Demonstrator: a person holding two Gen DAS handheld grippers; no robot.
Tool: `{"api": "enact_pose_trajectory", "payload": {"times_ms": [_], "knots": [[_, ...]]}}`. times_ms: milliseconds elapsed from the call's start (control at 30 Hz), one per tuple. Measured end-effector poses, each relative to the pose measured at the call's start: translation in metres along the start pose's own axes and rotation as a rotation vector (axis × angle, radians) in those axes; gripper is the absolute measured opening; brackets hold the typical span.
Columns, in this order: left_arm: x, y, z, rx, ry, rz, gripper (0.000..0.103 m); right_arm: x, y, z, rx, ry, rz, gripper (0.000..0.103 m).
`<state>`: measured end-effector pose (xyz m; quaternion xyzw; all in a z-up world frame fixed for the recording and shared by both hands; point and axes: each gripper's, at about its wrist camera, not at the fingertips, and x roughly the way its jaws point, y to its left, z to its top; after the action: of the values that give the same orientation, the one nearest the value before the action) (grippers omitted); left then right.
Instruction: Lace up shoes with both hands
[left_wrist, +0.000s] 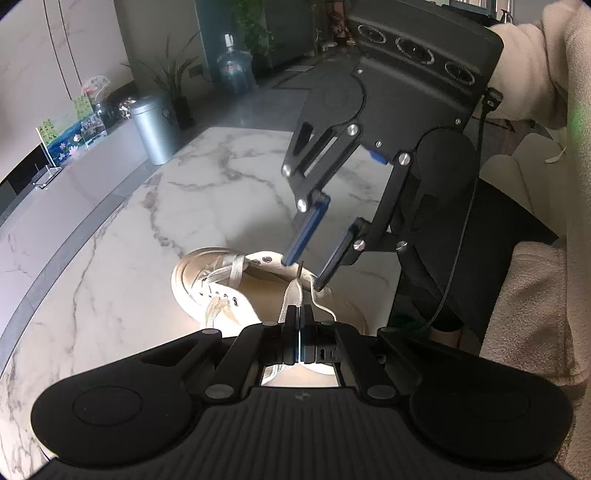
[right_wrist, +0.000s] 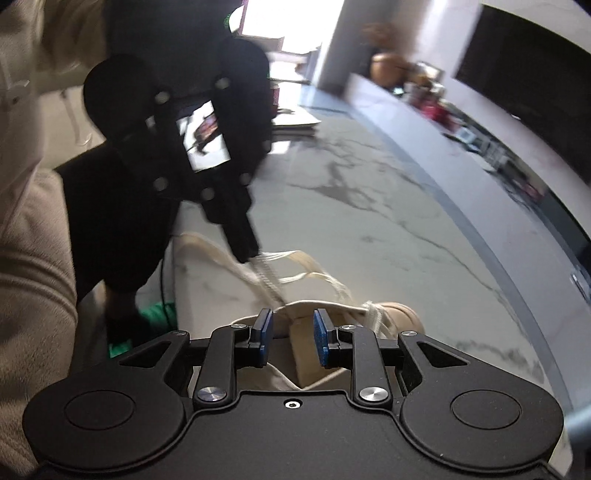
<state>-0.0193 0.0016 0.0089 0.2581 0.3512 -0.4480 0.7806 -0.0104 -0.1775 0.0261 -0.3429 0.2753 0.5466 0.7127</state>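
Left wrist view: the left tongs (left_wrist: 298, 314) are clenched on the white shoelace (left_wrist: 291, 295) a little below its dark tip (left_wrist: 300, 268), so the tip stands up stiff and free where the other tool can get at it. The lace rises from a cream canvas shoe (left_wrist: 258, 291) lying on the marble counter (left_wrist: 207, 177), toe pointing away, its lower eyelets already threaded and the upper ones near the collar bare. The right tongs (left_wrist: 304, 275) reach down from above with their blue pads apart on either side of that tip, one pad close to the eyelet flap, the other by the shoe's collar; nothing is pinched between them.

In the blurred right wrist view, the right tongs (right_wrist: 291, 338) show a clear gap between the pads over the shoe opening, while the left tongs (right_wrist: 248, 254) keep the lace (right_wrist: 275, 284) drawn up taut from the shoe. The likely reason for this arrangement is a handover: one tool steadies the lace end so the other can take it and feed the next eyelet.
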Motion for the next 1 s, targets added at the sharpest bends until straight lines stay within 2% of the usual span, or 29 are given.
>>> {"api": "enact_pose_trajectory", "payload": {"times_ms": [67,233,367,533,667,833,1000], "knots": [[-0.001,0.001,-0.001,-0.002,0.001,-0.003,0.0,0.003,0.003,0.003,-0.033,0.023,0.01,0.002],[-0.002,0.001,-0.003,-0.004,0.007,-0.013,0.0,0.005,0.003,0.008,-0.036,0.039,0.024,0.001],[-0.004,-0.003,0.001,0.039,0.01,0.01,0.013,0.002,0.007,0.01,-0.057,0.05,0.026,0.001],[0.002,-0.011,0.011,0.114,0.013,0.021,0.015,-0.001,0.01,0.014,-0.083,0.061,0.029,0.001],[0.01,-0.017,0.016,0.161,0.033,0.031,0.015,-0.004,0.013,0.017,-0.102,0.066,0.024,0.001],[0.013,-0.014,0.018,0.146,0.053,0.013,0.004,-0.004,0.017,0.018,-0.117,0.07,0.017,0.001],[0.015,-0.021,0.015,0.166,0.081,0.025,0.003,-0.006,0.02,0.018,-0.103,0.055,0.011,0.001]]}}
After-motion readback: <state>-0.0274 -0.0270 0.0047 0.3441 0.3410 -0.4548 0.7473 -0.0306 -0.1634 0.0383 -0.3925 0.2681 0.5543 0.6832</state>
